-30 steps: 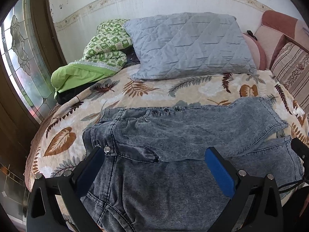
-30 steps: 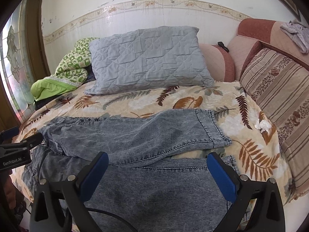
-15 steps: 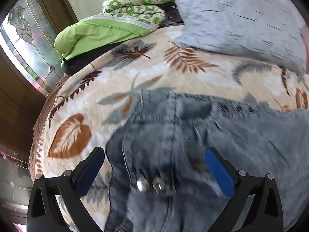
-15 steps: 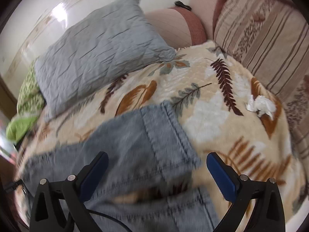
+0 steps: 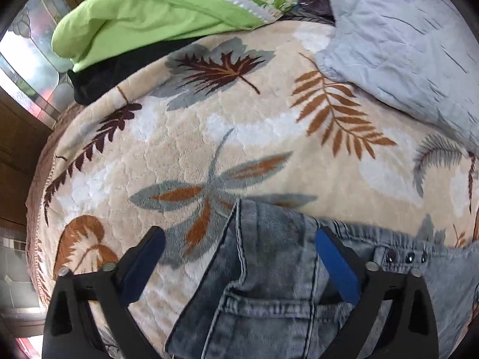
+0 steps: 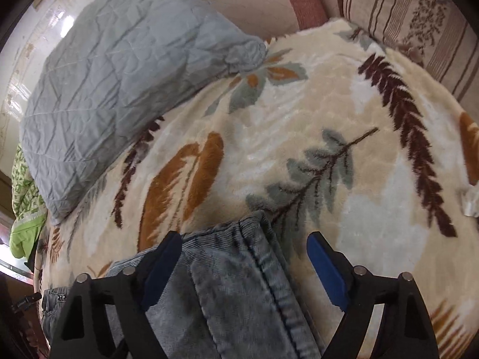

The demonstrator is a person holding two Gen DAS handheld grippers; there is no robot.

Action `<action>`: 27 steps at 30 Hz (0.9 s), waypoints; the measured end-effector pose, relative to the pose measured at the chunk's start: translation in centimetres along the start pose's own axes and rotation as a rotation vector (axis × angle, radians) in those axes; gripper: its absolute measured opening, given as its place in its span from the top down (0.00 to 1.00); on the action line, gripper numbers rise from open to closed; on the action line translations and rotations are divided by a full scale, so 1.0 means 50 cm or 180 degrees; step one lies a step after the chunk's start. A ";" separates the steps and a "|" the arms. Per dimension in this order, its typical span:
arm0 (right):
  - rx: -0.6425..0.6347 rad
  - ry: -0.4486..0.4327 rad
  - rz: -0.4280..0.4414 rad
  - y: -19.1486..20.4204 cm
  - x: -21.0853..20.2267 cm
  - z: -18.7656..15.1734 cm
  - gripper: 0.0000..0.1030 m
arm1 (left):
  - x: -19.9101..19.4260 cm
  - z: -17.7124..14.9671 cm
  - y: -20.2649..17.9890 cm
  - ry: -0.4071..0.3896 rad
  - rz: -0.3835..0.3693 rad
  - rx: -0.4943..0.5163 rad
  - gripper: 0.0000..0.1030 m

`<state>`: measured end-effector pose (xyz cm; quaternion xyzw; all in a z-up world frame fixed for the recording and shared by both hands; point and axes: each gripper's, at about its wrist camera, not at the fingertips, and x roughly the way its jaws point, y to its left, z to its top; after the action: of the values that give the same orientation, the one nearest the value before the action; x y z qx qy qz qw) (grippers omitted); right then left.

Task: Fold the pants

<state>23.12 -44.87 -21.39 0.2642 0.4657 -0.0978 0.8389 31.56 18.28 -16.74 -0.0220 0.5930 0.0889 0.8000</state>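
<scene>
Grey-blue jeans lie on a leaf-patterned blanket. In the left wrist view the waistband corner of the jeans (image 5: 269, 257) sits between the jaws of my left gripper (image 5: 239, 257), which is open and low over the cloth. In the right wrist view the hem of one jeans leg (image 6: 236, 266) lies between the jaws of my right gripper (image 6: 244, 254), also open and close above it. Neither gripper has closed on the fabric.
The blanket (image 5: 239, 125) covers the bed. A grey quilted pillow (image 6: 119, 74) lies at the back, a green quilt (image 5: 155, 15) at the back left, striped and pink cushions (image 6: 419, 21) on the right. A white crumpled tissue (image 6: 470, 200) lies near the right edge.
Both grippers have dropped and moved forward over the jeans. The left now straddles the waistband corner, the right the leg hem. Both stay open.
</scene>
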 end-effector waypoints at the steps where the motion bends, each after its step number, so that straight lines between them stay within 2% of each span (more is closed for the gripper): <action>1: -0.0018 0.0033 -0.0010 0.004 0.010 0.002 0.21 | 0.011 0.004 0.001 0.0055 -0.0026 -0.0032 0.23; 2: -0.0066 0.0011 -0.0054 0.010 0.015 0.005 0.22 | 0.023 0.007 0.001 0.0125 -0.0067 -0.0043 0.30; 3: -0.0121 -0.0007 -0.0083 0.018 0.016 0.004 0.29 | 0.034 0.008 -0.001 0.0204 -0.0113 -0.0042 0.43; 4: -0.0177 0.0001 -0.0096 0.025 0.018 0.003 0.43 | 0.047 0.008 -0.003 0.0293 -0.0182 -0.0051 0.53; 5: -0.0206 0.0012 -0.0097 0.032 0.019 0.001 0.48 | 0.052 0.008 -0.004 0.0321 -0.0223 -0.0070 0.54; 6: -0.0218 0.0013 -0.0109 0.037 0.018 -0.002 0.60 | 0.052 0.009 -0.005 0.0296 -0.0216 -0.0075 0.55; 8: -0.0234 -0.0015 -0.0096 0.042 0.008 -0.009 0.71 | 0.047 0.010 -0.009 0.0225 -0.0251 -0.0026 0.65; 9: -0.0229 -0.0034 -0.0083 0.039 0.003 -0.009 0.77 | 0.046 0.011 -0.010 0.0225 -0.0343 -0.0013 0.77; 10: -0.0199 -0.0031 -0.0053 0.036 -0.003 -0.012 0.81 | 0.047 0.012 -0.011 0.0247 -0.0409 -0.0016 0.82; 13: -0.0082 -0.0070 0.0045 0.015 -0.027 -0.021 0.84 | 0.046 0.013 -0.013 0.0269 -0.0448 -0.0005 0.82; 18: -0.0071 -0.0162 0.0069 0.010 -0.066 -0.039 0.85 | 0.040 0.019 -0.004 0.0252 -0.0735 -0.0156 0.82; 20: -0.0092 -0.0220 0.0066 0.017 -0.078 -0.044 0.85 | 0.037 0.018 0.002 0.0236 -0.0659 -0.0135 0.82; 21: -0.0101 -0.0249 0.0060 0.019 -0.088 -0.050 0.85 | 0.033 0.016 0.001 0.0199 -0.0654 -0.0132 0.92; 22: -0.0108 -0.0279 0.0053 0.022 -0.098 -0.055 0.85 | 0.025 0.013 0.002 0.0145 -0.0683 -0.0136 0.96; 27: -0.0126 -0.0400 0.0064 0.020 -0.149 -0.081 0.85 | -0.036 -0.012 0.007 -0.0173 -0.0710 -0.0088 0.97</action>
<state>16.50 -42.46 -16.56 0.2455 0.4113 -0.0965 0.8725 30.44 18.32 -15.20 -0.0965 0.5636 0.0081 0.8204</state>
